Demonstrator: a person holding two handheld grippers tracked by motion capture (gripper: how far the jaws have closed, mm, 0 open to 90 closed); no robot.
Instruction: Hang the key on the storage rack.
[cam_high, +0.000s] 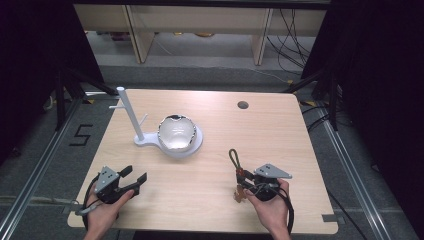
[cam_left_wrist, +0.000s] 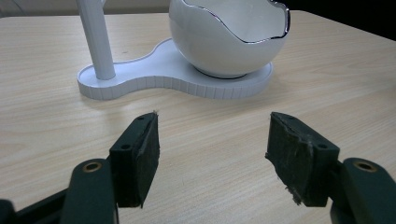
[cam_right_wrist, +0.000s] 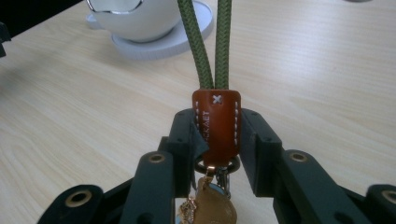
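Observation:
A keychain (cam_right_wrist: 217, 126) with a brown leather tab, a green cord loop (cam_high: 233, 159) and metal charms (cam_right_wrist: 210, 203) is pinched at the tab by my right gripper (cam_high: 243, 176), low over the table at the front right. The cord loop sticks out ahead of the jaws. A white stand with an upright peg post (cam_high: 129, 114) and a white egg-shaped bowl (cam_high: 176, 132) on its base (cam_left_wrist: 159, 74) sits at the table's middle left. My left gripper (cam_high: 134, 175) rests at the front left, open, with nothing between its pads (cam_left_wrist: 144, 154), pointing at the stand.
The wooden table (cam_high: 280, 135) has a round cable hole (cam_high: 243, 105) at the back right. Black frame legs and floor rails flank the table. Shelving and cables stand beyond its far edge.

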